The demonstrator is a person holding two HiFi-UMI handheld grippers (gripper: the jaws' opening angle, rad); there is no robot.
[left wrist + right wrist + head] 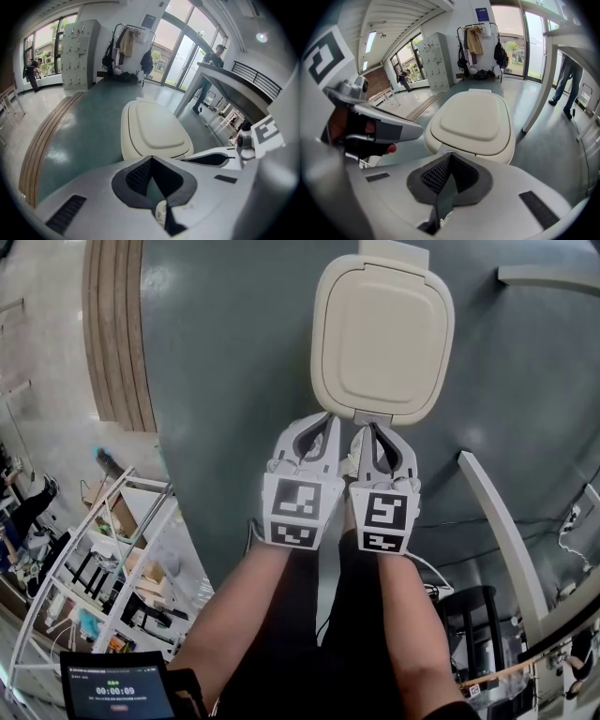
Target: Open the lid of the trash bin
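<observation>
Left gripper and right gripper, both empty with jaws together, point at the trash bin lid just ahead.

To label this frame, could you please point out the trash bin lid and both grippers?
trash bin lid [380, 334]: head view, centre of its raised panel.
left gripper [327, 420]: head view, where its tips meet.
right gripper [368, 427]: head view, where its tips meet.

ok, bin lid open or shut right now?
Shut. The lid lies flat, no gap under its rim in any view. Left tool and right tool, jaws together, point at its front edge.
</observation>
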